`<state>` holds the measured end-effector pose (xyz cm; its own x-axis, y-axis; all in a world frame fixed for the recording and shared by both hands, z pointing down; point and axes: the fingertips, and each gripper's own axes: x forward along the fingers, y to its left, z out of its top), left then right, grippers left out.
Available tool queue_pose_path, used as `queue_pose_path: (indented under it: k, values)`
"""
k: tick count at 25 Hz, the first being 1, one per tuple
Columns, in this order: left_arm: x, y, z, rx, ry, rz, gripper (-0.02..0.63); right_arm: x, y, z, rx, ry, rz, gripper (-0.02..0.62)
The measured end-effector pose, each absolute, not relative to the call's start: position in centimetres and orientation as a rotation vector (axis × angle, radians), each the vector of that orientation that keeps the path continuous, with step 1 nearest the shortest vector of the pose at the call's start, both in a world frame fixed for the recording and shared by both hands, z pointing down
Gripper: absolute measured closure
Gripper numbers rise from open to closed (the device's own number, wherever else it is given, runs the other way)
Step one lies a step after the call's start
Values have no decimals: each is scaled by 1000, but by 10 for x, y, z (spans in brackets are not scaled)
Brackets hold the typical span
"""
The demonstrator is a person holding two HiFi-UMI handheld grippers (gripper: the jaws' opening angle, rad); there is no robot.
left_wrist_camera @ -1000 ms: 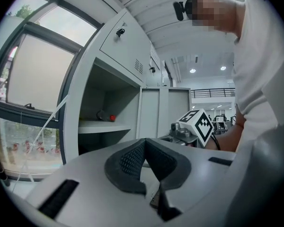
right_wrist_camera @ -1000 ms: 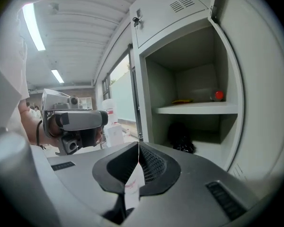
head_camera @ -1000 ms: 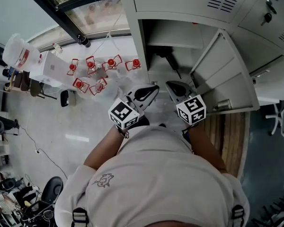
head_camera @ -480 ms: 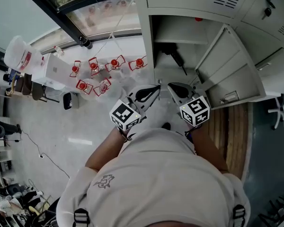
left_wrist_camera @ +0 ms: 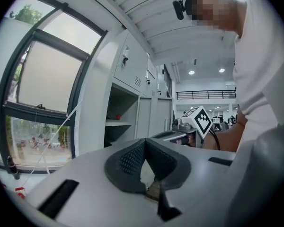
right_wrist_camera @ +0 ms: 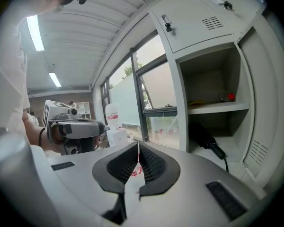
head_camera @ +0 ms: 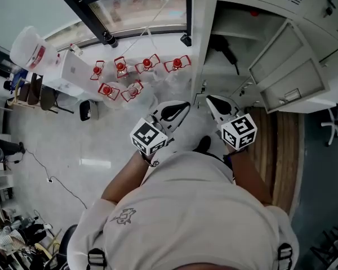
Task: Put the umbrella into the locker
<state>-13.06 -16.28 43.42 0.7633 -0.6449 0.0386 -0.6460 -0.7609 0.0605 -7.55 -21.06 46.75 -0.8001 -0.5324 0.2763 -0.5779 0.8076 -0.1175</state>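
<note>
Two grippers are held out in front of the person, side by side and slightly apart, both before the open locker. The left gripper has its jaws closed together, with the dark pads meeting at the tip and nothing between them. The right gripper also has its jaws pressed together, and it is empty too. Neither gripper touches the locker or anything else.

The umbrella is already inside the locker. It is black and folded, and it lies in the lower compartment, under the shelf. In the right gripper view the umbrella lies at an angle, with its narrow end toward the front of the compartment. A small red thing stands on the shelf above it, well apart from the umbrella.

The door of the locker stands wide open, to the right of the compartment in the head view. To the left of the locker is a large window that reaches down to the floor. Several red objects lie close to the window; I cannot tell what they are.
</note>
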Motion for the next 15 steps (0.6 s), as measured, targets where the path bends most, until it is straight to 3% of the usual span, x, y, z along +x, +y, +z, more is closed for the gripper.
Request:
queue_pose_path:
  k: [15]
  values:
    - [-170,-66,434,2904,-899,-37,595,-114,-93,463,920,-2692,303,551]
